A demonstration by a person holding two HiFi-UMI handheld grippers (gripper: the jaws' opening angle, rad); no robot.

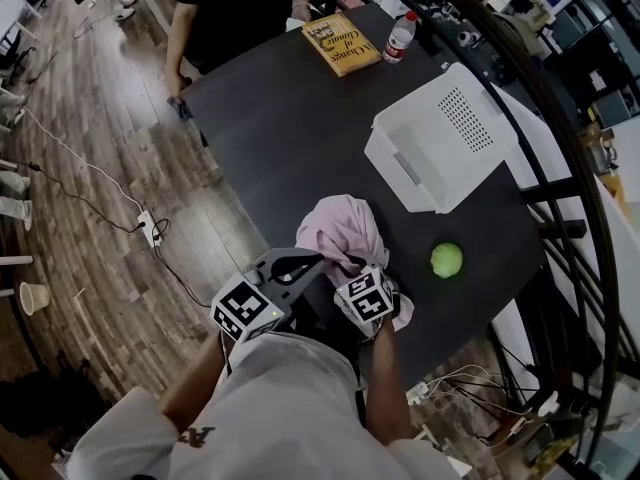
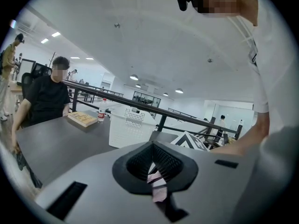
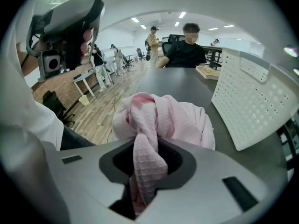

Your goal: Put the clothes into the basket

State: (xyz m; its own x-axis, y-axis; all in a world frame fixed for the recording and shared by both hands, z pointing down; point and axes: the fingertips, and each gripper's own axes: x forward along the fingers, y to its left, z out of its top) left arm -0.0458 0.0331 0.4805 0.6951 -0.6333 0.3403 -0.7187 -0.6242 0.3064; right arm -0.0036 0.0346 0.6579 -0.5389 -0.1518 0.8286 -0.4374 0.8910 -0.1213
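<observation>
A dark desk [image 1: 280,118] seen from above, with both my tongs at its near edge. My right tongs [image 3: 148,171] are clamped on a fold of a pink cloth [image 3: 173,120], a waffle-textured fabric that fills the gap between the jaws and bunches up in a heap just beyond them. From the head view the pink cloth [image 1: 340,230] sits crumpled at the near edge of the desk, partly draped over the right tongs [image 1: 352,266]. My left tongs [image 2: 154,171] are nearly closed, their jaws meeting around a thin scrap of the same pink fabric; from above the left tongs [image 1: 310,260] reach the cloth from its left side.

The white perforated basket [image 1: 400,163] stands further in, toward the right edge of the desk, apart from the cloth. A green ball [image 1: 446,259] lies near the near right corner, beside the cloth but not touching it. At the far edge are a yellow book [image 1: 341,43] and, just beside it, a clear bottle [image 1: 399,38] with a red cap. A person in a black shirt [image 3: 187,52] sits at that far edge.
</observation>
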